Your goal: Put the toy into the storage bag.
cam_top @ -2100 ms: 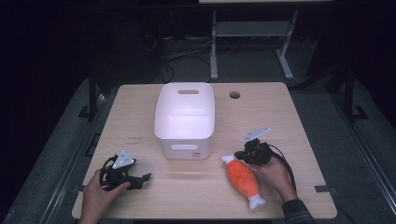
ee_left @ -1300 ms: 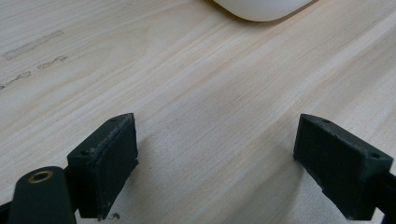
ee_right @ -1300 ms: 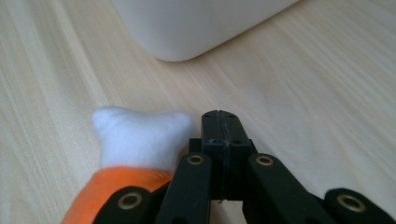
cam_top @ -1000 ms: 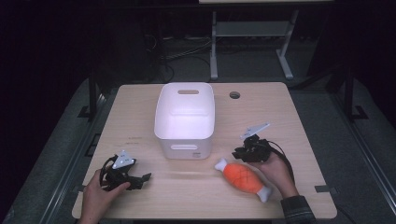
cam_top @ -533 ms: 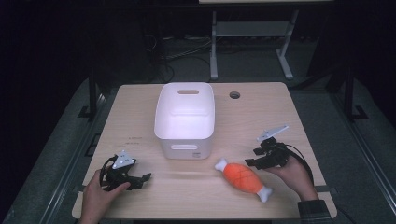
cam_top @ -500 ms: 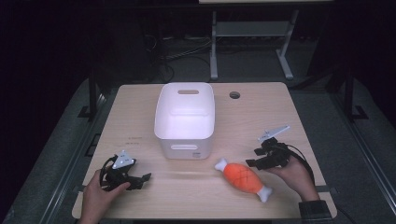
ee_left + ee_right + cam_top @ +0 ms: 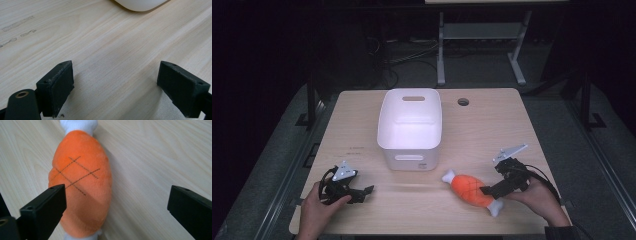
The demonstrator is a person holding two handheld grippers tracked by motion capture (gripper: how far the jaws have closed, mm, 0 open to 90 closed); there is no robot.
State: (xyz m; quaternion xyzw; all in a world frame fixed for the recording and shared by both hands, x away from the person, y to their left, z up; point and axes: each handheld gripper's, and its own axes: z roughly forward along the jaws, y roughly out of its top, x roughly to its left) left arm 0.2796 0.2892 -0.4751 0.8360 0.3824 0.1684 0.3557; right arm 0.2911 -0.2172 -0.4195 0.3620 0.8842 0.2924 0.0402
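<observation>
left side first: the left gripper (image 7: 362,191) sits in the same spot near the front left corner of the pale wooden table (image 7: 492,120) as a second ago, jaws spread wide over bare wood, nothing between them. in the middle the white plastic bin with cut-out handles (image 7: 410,127) hasn't budged. then the orange plush drumstick toy with white bone ends (image 7: 471,190) lies flat on the table just in front of the bin's right corner. the right gripper (image 7: 492,189) was clamped on it a second ago; its jaws have just been opening and now stand wide, pads off the plush. looks like a release, so the toy is parked outside the bin.
</observation>
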